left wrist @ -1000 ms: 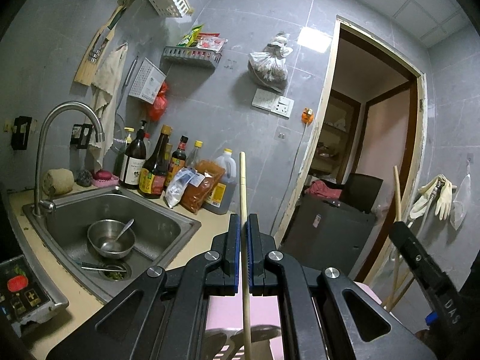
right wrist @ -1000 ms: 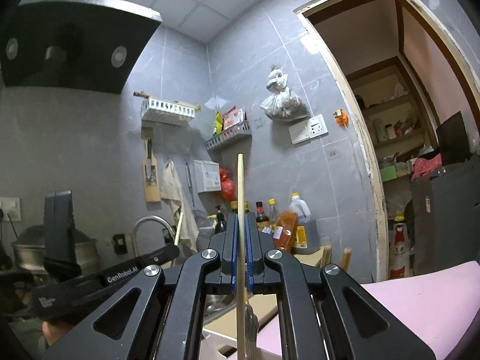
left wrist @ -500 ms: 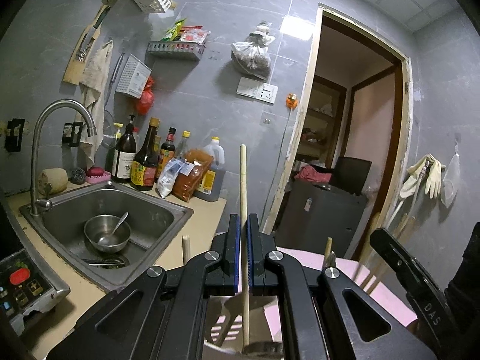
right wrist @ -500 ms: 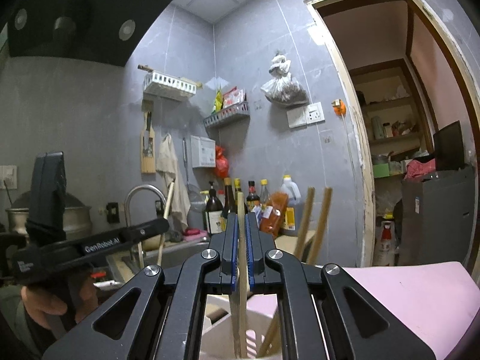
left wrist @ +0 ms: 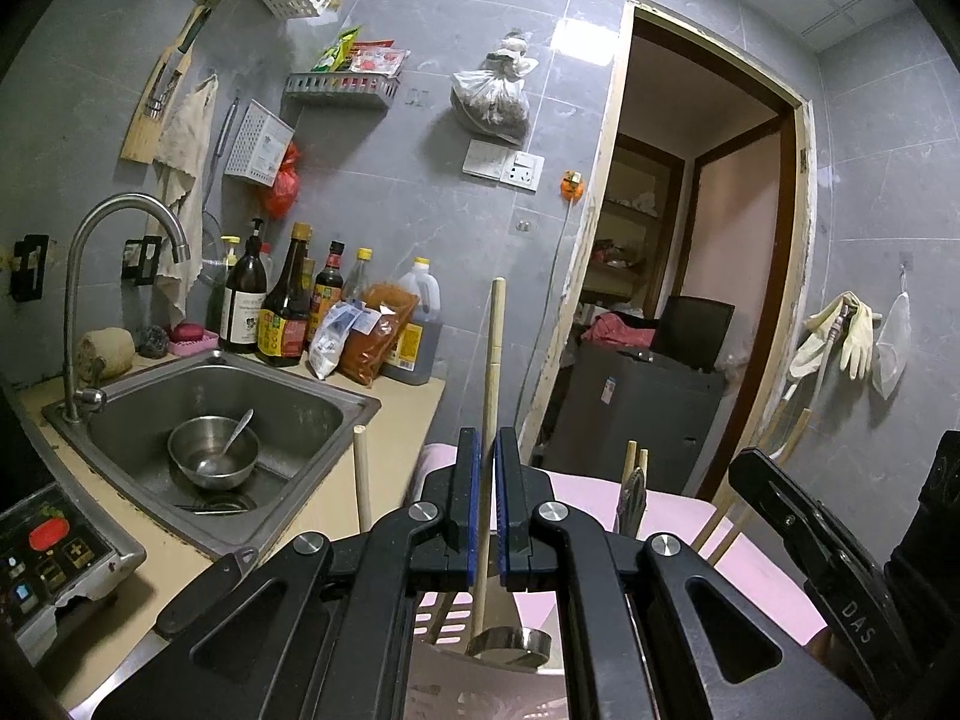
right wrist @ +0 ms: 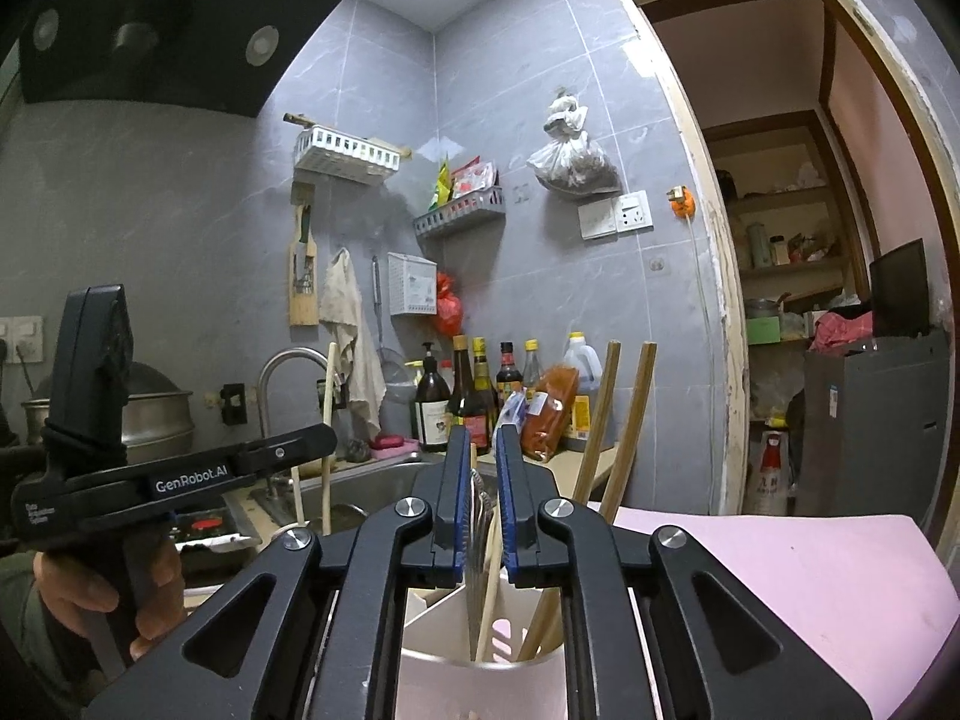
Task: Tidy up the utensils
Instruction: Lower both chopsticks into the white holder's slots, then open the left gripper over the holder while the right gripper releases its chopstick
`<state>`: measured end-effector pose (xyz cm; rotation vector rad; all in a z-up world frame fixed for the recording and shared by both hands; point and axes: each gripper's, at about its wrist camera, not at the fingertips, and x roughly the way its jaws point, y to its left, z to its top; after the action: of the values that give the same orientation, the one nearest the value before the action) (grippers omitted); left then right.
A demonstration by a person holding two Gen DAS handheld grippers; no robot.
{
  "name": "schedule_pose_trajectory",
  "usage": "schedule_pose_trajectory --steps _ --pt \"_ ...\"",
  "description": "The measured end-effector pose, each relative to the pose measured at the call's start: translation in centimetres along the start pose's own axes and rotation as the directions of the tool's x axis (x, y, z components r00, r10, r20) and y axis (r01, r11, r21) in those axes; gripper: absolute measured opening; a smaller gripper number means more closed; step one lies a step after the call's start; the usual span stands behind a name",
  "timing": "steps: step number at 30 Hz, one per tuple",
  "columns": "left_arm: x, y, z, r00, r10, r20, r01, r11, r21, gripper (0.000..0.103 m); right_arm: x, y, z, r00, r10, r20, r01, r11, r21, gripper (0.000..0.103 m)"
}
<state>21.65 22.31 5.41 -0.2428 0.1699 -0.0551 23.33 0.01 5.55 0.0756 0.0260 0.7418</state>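
My left gripper (left wrist: 486, 498) has its jaws slightly apart around the wooden handle of a metal ladle (left wrist: 493, 360), whose bowl (left wrist: 510, 642) hangs low over a pale slotted utensil holder (left wrist: 447, 624). My right gripper (right wrist: 481, 498) stands slightly open above the white utensil holder (right wrist: 480, 678); a wooden-handled utensil (right wrist: 492, 552) and a metal one stand loosely between the jaws, inside the holder. Two wooden handles (right wrist: 600, 408) lean in the same holder. The left gripper also shows in the right wrist view (right wrist: 180, 480).
A steel sink (left wrist: 210, 420) with a bowl and spoon (left wrist: 213, 459) lies to the left, with a tap (left wrist: 120, 276). Sauce bottles (left wrist: 288, 306) line the wall. A pink surface (right wrist: 780, 576) lies under the holder. A doorway (left wrist: 690, 300) opens at right.
Both grippers have lowered their utensils into the holder. The right jaws have opened and its handle has dropped down. The left jaws have parted slightly around the ladle handle.
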Motion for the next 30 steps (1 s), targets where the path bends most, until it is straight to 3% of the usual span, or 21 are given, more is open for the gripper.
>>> schedule_pose_trajectory --steps 4,16,20,25,30 --pt "-0.1 0.0 0.0 1.0 0.0 -0.005 0.0 1.0 0.0 0.003 -0.3 0.1 0.0 1.0 0.001 -0.001 -0.001 1.0 0.0 0.017" --pt "-0.3 -0.2 -0.1 1.0 0.001 -0.003 -0.001 1.0 0.0 0.005 -0.6 0.2 0.0 1.0 -0.001 -0.001 0.001 1.0 -0.001 0.017" --pt "-0.6 -0.2 -0.1 1.0 -0.003 -0.001 0.003 1.0 -0.005 0.017 -0.7 0.2 0.0 1.0 -0.002 -0.001 0.002 1.0 0.001 0.017" --pt "-0.7 -0.4 -0.1 1.0 -0.001 -0.002 0.001 1.0 -0.001 0.021 -0.9 0.0 0.1 1.0 0.0 0.002 0.0 1.0 0.006 0.023" --pt "-0.6 -0.5 -0.1 1.0 0.001 -0.004 -0.001 1.0 -0.002 0.034 -1.6 -0.3 0.3 1.0 -0.007 0.008 0.007 1.0 0.009 0.026"
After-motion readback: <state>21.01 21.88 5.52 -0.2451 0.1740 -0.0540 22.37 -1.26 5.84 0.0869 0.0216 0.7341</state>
